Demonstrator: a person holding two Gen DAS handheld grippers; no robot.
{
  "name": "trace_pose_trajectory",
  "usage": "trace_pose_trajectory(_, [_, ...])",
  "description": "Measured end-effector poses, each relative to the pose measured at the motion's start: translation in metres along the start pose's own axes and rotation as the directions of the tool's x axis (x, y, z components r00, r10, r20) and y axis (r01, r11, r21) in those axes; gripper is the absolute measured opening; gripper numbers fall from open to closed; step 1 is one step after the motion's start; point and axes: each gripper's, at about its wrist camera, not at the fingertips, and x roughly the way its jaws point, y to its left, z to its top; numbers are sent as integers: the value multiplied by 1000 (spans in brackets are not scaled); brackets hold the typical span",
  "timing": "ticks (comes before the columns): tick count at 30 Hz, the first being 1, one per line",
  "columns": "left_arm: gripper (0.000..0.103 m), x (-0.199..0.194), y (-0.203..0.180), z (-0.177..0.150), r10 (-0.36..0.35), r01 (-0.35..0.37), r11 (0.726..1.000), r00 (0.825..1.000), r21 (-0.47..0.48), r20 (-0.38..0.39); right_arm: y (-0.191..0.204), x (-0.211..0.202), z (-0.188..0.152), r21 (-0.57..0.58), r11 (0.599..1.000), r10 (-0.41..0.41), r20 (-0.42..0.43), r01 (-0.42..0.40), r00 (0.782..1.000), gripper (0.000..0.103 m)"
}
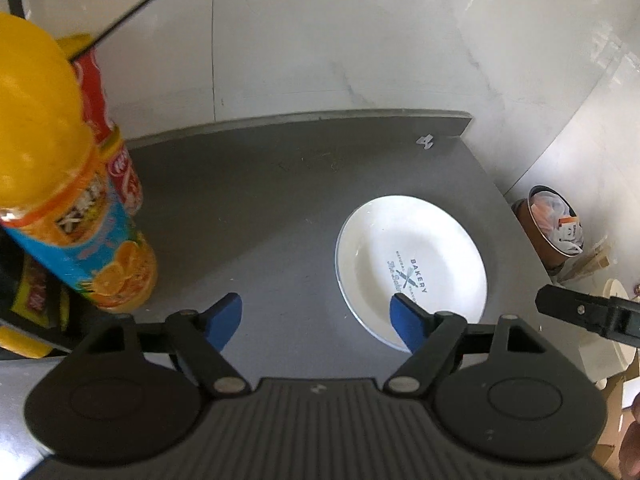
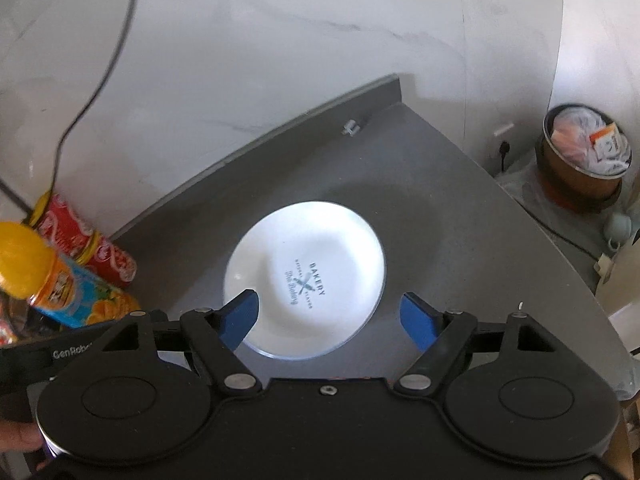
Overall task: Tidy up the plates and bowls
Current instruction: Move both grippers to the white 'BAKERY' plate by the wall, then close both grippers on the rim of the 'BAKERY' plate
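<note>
A white plate (image 1: 412,264) printed with BAKERY lies flat on the grey counter (image 1: 260,200). My left gripper (image 1: 316,316) is open above the counter, its right blue pad (image 1: 406,320) over the plate's near edge. In the right wrist view the same plate (image 2: 304,280) sits straight ahead. My right gripper (image 2: 330,316) hovers open above its near rim, the left pad (image 2: 242,316) over the plate and the right pad (image 2: 418,320) just off it. Nothing is held by either gripper.
An orange juice bottle (image 1: 60,184) and a red can (image 1: 124,176) stand at the counter's left, also in the right view as bottle (image 2: 60,288) and can (image 2: 88,248). A brown bin (image 2: 584,160) full of rubbish stands on the floor right. A black cable (image 2: 100,64) hangs on the marble wall.
</note>
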Motion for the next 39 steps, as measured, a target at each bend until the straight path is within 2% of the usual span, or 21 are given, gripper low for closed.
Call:
trace_pose_trajectory(2, [79,9,-1,1,-1,0,1000,1000,-11,-5,-7,12,5,24,1000,-4,-25,5,1000,77])
trace_pose_trajectory(4, [75,19,-2,2,1,-1,1000,1000,-19,-14,-14,24,9,52,999,9,-59,-6,998,67])
trace_pose_trajectory(6, [64,30,-3,4,1,-2,1000,1000,-29,-30,-22,36,12,89,996,29,-94,-20,995,62])
trace_pose_trajectory(9, [49,50,-3,5,-6,1,998,997,-63,-72,-33,53,16,127,992,29,-128,-13,991,60])
trace_pose_trajectory(11, [42,61,-4,8,-8,-1,996,995,-89,-98,-39,64,18,153,988,37,-153,-13,988,56])
trace_pose_trajectory(15, [30,81,-5,11,-3,-15,991,991,-132,-136,-52,83,21,209,978,62,-205,-18,977,36])
trace_pose_trajectory(22, [24,107,-6,12,-9,-19,983,989,-181,-151,-64,107,26,233,972,74,-250,-15,965,25])
trace_pose_trajectory(26, [22,115,-5,11,7,-35,983,988,-181,-152,-69,117,31,233,972,58,-260,4,964,24])
trace_pose_trajectory(29, [22,120,0,10,-22,-14,974,988,-227,-153,-71,122,35,244,970,70,-257,-5,964,21])
trace_pose_trajectory(31, [21,122,-2,10,-21,-11,976,989,-216,-143,-72,125,37,240,971,72,-263,-7,962,19])
trace_pose_trajectory(39, [12,128,-5,10,-27,-6,975,989,-223,-144,-67,135,36,222,975,84,-305,-15,949,16])
